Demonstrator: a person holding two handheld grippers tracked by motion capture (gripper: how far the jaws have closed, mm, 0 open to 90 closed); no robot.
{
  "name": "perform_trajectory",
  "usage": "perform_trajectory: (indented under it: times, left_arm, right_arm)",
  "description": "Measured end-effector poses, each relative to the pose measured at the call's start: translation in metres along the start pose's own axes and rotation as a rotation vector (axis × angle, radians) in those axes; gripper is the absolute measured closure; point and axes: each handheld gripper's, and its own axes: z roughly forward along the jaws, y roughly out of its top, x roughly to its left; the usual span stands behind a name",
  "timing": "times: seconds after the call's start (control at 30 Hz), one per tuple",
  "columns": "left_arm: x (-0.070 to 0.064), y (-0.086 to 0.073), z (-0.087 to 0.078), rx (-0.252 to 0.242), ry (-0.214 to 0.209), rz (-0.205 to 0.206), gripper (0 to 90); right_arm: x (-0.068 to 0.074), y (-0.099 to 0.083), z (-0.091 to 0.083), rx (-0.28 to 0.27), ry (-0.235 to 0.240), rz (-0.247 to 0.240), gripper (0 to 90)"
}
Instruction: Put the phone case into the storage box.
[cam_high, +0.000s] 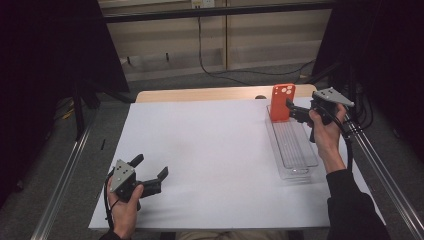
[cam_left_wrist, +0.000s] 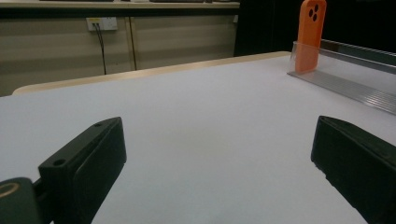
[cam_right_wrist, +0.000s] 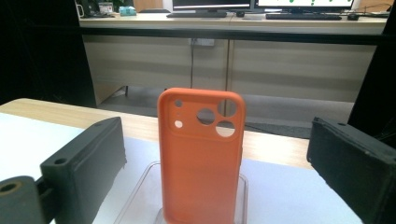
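The left gripper (cam_high: 150, 175) rested near the table's (cam_high: 210, 150) near-left corner, fingers released and nothing between them; it appeared parked clear of the work. A clear tray (cam_high: 295, 150) lay along the right edge, running from the far end toward the near side. The orange case (cam_high: 281, 102) stood upright at the tray's far end, near the far-right corner, apparently leaning on the tray's end wall so that both side edges stayed open to a grasp. The right gripper (cam_high: 295, 111) was held just right of the case, fingers released. In the right gripper view the case (cam_right_wrist: 201, 158) stood centred between the fingers (cam_right_wrist: 84, 163), touching neither, and seemed somewhat beyond their tips.
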Motion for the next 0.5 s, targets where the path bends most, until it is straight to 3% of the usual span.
perform_trajectory:
  times: [0.4,0.5]
  left_arm:
    - [0.002,0.001,-0.006,-0.013,0.027,-0.001,3.7]
    - [0.001,0.000,-0.007,-0.013,0.021,-0.010,3.6]
  right_arm:
    - [0.007,-0.010,-0.028,-0.036,0.008,-0.014,2.7]
    - [0.009,-0.014,-0.036,-0.046,-0.011,-0.018,2.6]
